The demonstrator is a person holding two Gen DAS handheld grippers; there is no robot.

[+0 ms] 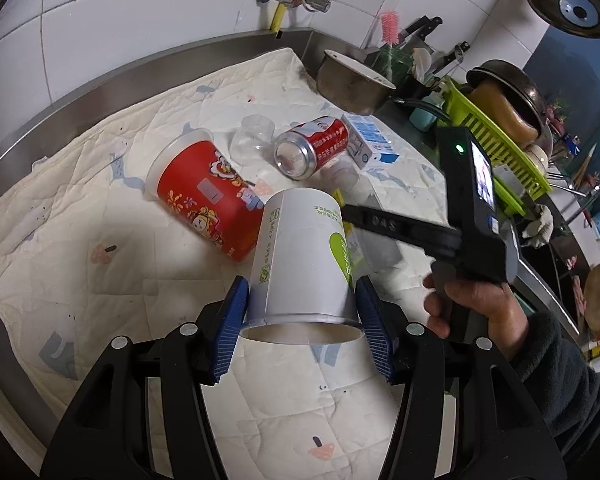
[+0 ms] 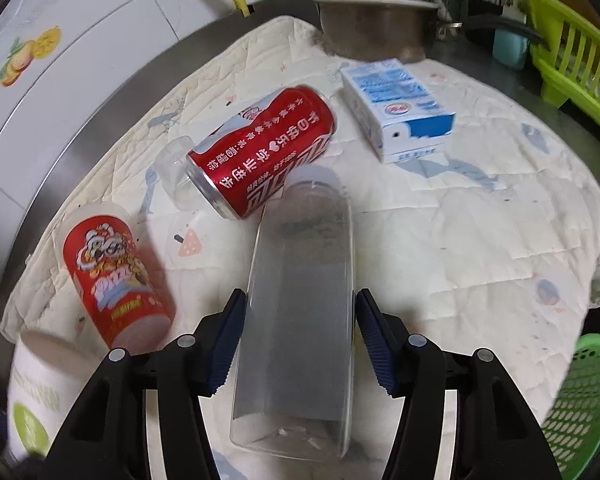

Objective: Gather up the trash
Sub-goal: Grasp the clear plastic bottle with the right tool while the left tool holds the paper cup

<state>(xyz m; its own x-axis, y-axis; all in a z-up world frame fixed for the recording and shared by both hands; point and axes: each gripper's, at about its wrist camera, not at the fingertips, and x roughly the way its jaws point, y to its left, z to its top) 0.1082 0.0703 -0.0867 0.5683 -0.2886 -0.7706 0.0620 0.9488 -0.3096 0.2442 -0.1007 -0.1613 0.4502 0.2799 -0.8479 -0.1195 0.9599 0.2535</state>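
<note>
My left gripper (image 1: 302,316) is shut on a white paper cup (image 1: 300,256) with green print, held above the quilted cloth (image 1: 80,208). My right gripper (image 2: 300,328) is shut on a clear plastic bottle (image 2: 300,300) with a white cap; it also shows in the left wrist view (image 1: 384,224) as a black tool in a hand. On the cloth lie a red paper cup (image 1: 204,200) (image 2: 112,276), a red soda can (image 1: 312,146) (image 2: 264,152), a clear plastic cup (image 1: 252,136) (image 2: 172,172) and a blue-white milk carton (image 1: 370,140) (image 2: 396,108).
A steel pot (image 1: 352,80) (image 2: 376,28) stands at the back of the steel counter (image 1: 100,76). A lime dish rack (image 1: 496,148) (image 2: 572,60) holds pans on the right. A green mesh basket (image 2: 580,408) sits at the near right. Tiled wall with pipes behind.
</note>
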